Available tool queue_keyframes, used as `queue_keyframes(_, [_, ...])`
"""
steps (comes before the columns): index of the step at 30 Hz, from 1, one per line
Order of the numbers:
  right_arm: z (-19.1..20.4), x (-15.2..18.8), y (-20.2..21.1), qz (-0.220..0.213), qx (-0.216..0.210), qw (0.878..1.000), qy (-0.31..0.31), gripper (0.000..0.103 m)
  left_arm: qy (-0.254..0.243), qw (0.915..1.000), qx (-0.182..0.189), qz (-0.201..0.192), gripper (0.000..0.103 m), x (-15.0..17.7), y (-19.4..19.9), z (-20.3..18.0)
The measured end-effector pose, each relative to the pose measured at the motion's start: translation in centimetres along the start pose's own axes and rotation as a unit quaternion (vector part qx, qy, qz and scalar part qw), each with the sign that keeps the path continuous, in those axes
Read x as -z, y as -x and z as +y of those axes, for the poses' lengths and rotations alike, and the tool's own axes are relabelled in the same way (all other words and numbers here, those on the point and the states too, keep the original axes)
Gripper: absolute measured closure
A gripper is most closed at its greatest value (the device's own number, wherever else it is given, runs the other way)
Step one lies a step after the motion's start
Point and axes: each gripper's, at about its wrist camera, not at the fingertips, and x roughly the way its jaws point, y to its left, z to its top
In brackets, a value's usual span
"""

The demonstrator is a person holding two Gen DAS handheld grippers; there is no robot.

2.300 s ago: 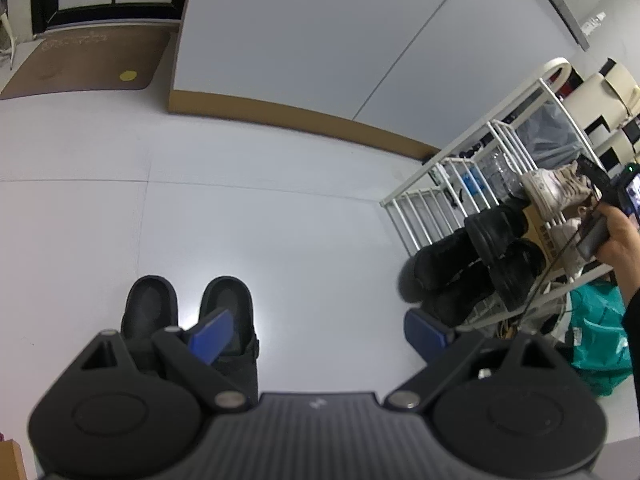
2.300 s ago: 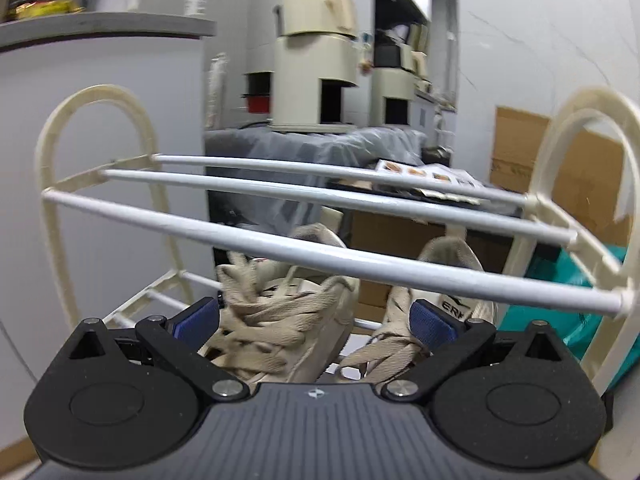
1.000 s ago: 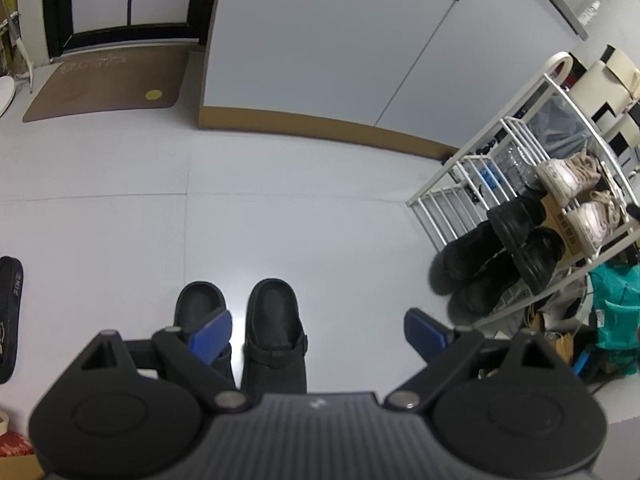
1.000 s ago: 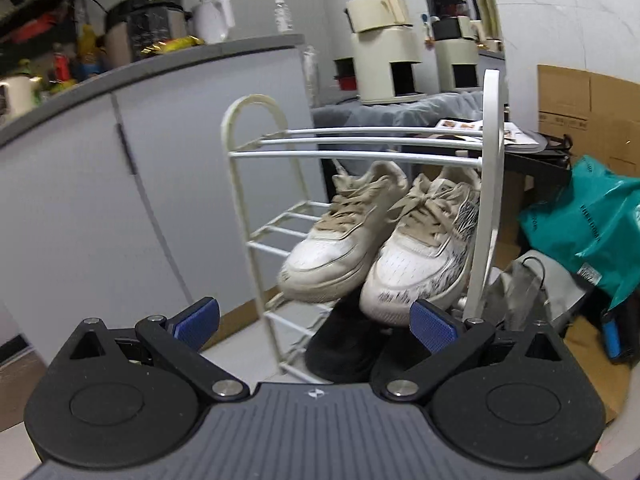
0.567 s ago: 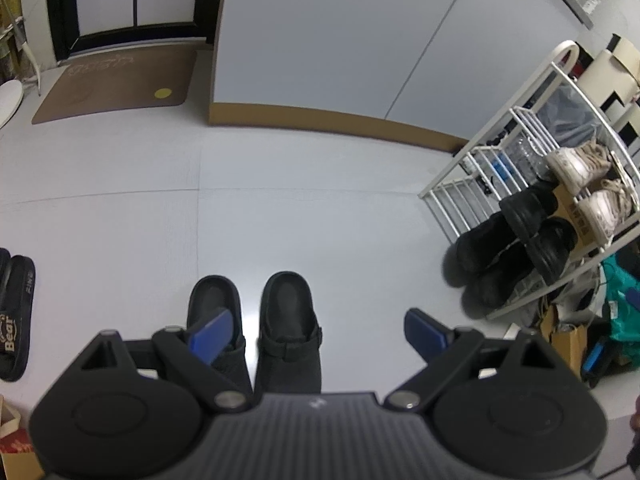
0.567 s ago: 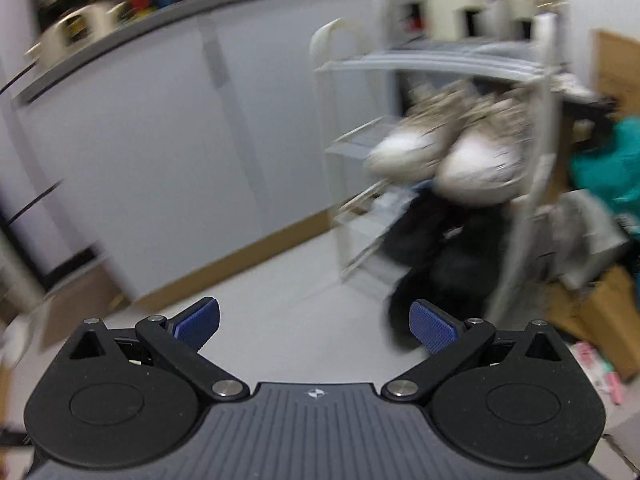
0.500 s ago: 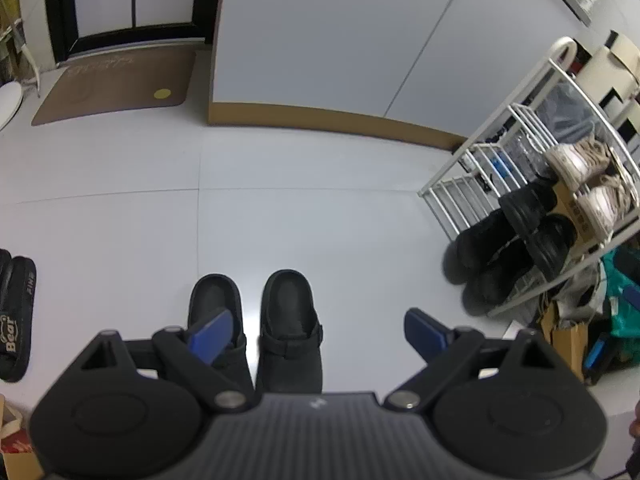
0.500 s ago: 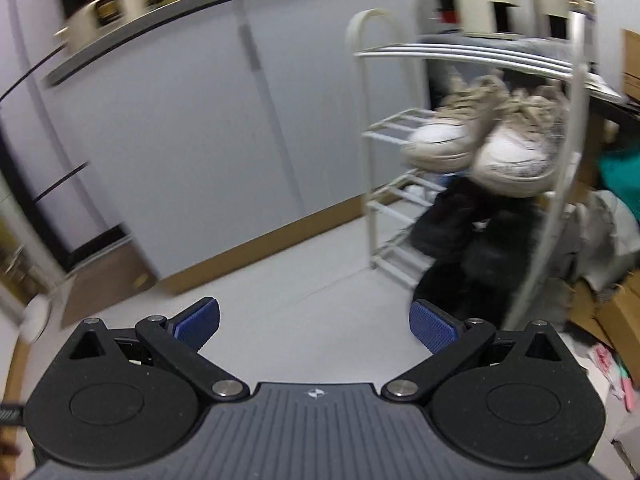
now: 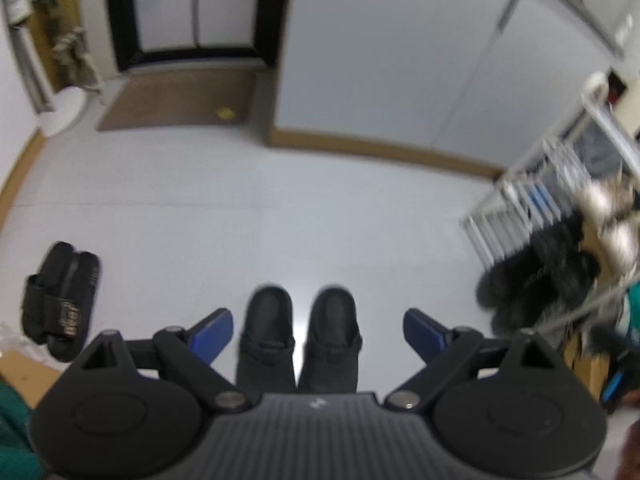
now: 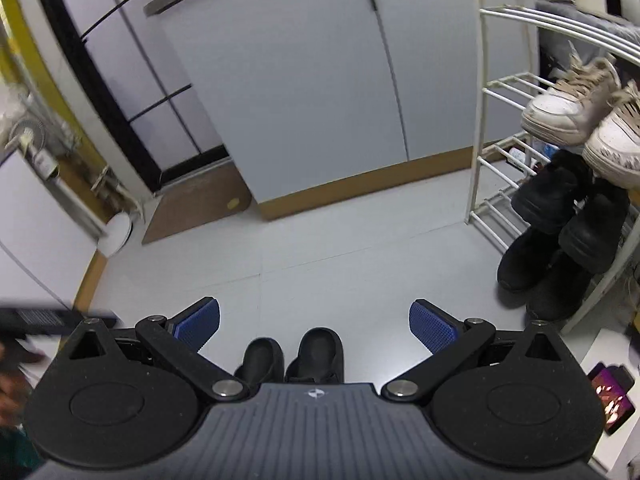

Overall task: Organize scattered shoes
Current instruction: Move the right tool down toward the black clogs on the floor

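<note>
Both grippers are held above the floor (image 10: 340,240), looking down. The left gripper (image 9: 318,330) has its jaws spread wide with nothing between the pads; the right gripper (image 10: 314,322) is likewise wide and empty.

Positions noted:
- A pair of black clogs (image 9: 298,340) stands side by side on the floor directly below both grippers, toes pointing away.
- A pair of black slide sandals (image 9: 62,300) lies on the floor well to the left, the two pressed together.
- On the white shoe rack (image 10: 486,128), white sneakers (image 10: 584,120) sit on a middle tier, with black shoes (image 10: 560,232) on the tiers below.

Judgement: the sandals are the footwear left off the rack; the clogs may be worn by the person, which cannot be settled from here.

For a good pick, the sandals should be approached from above, the jaws straddling both straps together, closed firmly, then lifted level so neither slips. The left view is motion-blurred; the gripper should be steadied before descent.
</note>
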Motion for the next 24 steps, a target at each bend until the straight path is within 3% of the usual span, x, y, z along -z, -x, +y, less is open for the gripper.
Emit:
queue_keyframes(4, [0.9, 0.0, 0.5, 0.001, -0.025, 1.0, 0.015, 0.0, -0.005, 0.9992, -0.023, -0.034, 0.007, -2.1, 5.3, 0.9])
queue_keyframes(6, [1.6, 0.3, 0.4, 0.009, -0.037, 0.999, 0.023, 0.0, 0.008, 0.9997, -0.005, -0.024, 0.006, -2.9, 7.3, 1.9])
queue_keyframes(14, [2.2, 0.9, -0.1, 0.057, -0.059, 0.996, 0.036, 0.0, -0.031, 0.9988, -0.006, 0.037, 0.006, -2.1, 7.0, 2.2])
queue_keyframes(24, [1.7, 1.5, 0.8, 0.067, -0.046, 0.995, 0.065, 0.0, -0.015, 0.9982, 0.04, 0.041, 0.007, -1.5, 6.4, 1.0])
